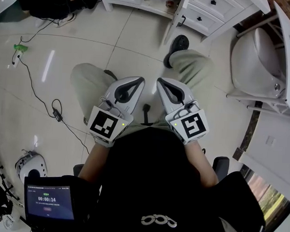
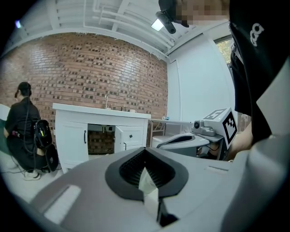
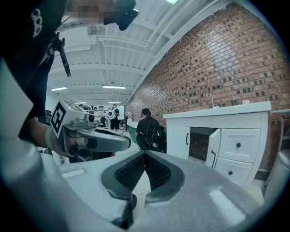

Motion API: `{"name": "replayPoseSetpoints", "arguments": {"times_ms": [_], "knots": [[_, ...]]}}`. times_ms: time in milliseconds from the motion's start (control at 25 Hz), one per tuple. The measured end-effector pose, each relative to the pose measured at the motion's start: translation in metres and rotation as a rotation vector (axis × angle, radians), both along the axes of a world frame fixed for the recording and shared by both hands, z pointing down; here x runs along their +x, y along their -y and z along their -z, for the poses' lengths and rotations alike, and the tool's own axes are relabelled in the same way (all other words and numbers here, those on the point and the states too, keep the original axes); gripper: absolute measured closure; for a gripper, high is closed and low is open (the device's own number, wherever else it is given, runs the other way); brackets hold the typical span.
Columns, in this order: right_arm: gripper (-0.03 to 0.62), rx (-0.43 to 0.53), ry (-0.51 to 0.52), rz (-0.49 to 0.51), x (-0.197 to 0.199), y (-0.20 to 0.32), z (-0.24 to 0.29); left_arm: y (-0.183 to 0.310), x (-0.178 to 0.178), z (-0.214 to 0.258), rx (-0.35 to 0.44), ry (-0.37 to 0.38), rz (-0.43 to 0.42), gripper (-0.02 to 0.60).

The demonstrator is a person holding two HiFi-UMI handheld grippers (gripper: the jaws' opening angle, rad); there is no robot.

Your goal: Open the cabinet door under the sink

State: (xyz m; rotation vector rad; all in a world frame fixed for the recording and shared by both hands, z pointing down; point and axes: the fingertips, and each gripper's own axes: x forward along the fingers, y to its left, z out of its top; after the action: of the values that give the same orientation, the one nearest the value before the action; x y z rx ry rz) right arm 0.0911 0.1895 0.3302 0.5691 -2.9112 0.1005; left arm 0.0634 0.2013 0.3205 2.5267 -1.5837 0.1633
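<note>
**Grippers held back from the sink cabinet.**
Short of the cabinet, left gripper and right gripper hover side by side, jaws together on nothing. Its left door is shut, the middle door swung out; seemingly done, else approach and grip a handle. A crouching person sits left of the cabinet, clear of the path.

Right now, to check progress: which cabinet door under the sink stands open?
The right door, swung outward next to the drawers; the left door is shut.
</note>
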Motion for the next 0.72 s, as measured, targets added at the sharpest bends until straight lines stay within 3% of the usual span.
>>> {"name": "replayPoseSetpoints", "arguments": {"times_ms": [240,400,720], "knots": [[0.602,-0.025,-0.003,0.027,-0.002,-0.008,0.001,0.011,0.007,0.003,-0.009,-0.024,-0.008,0.568],[0.603,-0.050,0.013,0.000,0.008,0.004,-0.005,0.018,0.013,0.000,-0.006,-0.001,-0.015,0.568],[0.603,-0.033,0.026,0.004,0.011,0.009,-0.001,0.016,0.019,-0.006,-0.027,-0.007,-0.025,0.568]]}}
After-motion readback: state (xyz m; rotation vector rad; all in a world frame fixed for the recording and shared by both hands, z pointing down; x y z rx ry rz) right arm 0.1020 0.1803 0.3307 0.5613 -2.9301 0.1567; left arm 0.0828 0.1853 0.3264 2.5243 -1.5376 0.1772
